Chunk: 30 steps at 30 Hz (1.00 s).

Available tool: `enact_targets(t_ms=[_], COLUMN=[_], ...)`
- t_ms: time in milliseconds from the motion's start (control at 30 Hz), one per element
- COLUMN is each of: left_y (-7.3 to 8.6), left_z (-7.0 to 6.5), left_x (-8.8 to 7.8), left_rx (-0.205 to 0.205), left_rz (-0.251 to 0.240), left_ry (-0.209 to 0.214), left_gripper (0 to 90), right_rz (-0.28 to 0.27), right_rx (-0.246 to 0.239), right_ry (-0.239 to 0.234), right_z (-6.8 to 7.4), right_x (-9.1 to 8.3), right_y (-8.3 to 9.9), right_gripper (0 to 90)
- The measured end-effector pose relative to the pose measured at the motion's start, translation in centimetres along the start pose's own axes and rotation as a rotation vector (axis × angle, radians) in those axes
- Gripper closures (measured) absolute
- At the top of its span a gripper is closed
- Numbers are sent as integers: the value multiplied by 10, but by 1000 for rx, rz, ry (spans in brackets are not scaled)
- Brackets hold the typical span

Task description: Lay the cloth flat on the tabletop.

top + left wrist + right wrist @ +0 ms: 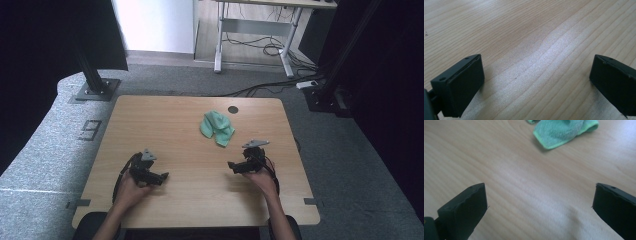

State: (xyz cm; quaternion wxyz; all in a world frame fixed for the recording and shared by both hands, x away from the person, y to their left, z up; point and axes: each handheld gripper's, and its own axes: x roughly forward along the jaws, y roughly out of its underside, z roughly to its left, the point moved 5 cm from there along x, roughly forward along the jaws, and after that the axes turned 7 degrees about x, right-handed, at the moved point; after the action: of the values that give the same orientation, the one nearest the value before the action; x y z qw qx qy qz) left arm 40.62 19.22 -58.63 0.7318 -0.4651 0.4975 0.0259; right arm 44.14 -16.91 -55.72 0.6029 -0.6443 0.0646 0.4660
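Evidently, nothing is held by either claw. The right claw [540, 202] is seen in its own view with its jaws spread wide, bare wood lying between them; the left claw [536, 82] is likewise held agape over bare wood grain. In the high view, both are kept low at the near half of the tabletop [165, 120], the left claw [162, 176] pointed inward toward the middle and the right claw [233, 165] pointed back toward it, the two well apart.

Beyond the right claw, a crumpled green cloth [217, 127] is found on the far half of the tabletop, just short of a small dark round hole [233, 109]. In the right gripper view a hemmed corner of the green cloth [564, 131] is seen ahead and apart from the jaws, lying flat on the wood.

The step in hand is judged to be the approach, with no grasp yet made. For the next move, the right claw would need to be carried forward and lowered so that the near hemmed corner is bracketed by the jaws, which would then be closed on the fabric. The left claw would have to be brought across farther to reach a second edge.
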Motion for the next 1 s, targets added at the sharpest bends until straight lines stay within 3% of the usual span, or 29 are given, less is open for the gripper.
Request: enact_targets(t_ms=[233, 433, 467, 733, 1000], left_y=[-1, -1, -1, -1, -2], left_z=[0, 0, 0, 0, -1], left_x=[1, 1, 1, 1, 1], left_rx=[-1, -2, -2, -1, 2], left_rz=[0, -1, 0, 0, 0], left_ry=[-1, -1, -1, 0, 2], left_gripper=[0, 0, 0, 0, 0], right_rz=[-5, -12, 9, 40, 45], right_rx=[8, 34, 38, 4, -19], right_ry=[8, 4, 19, 6, 12], right_z=[2, -1, -3, -1, -1], right_x=[10, 17, 23, 38, 52], right_y=[-15, -25, -29, -39, -51], right_gripper=[24, 134, 164, 300, 506])
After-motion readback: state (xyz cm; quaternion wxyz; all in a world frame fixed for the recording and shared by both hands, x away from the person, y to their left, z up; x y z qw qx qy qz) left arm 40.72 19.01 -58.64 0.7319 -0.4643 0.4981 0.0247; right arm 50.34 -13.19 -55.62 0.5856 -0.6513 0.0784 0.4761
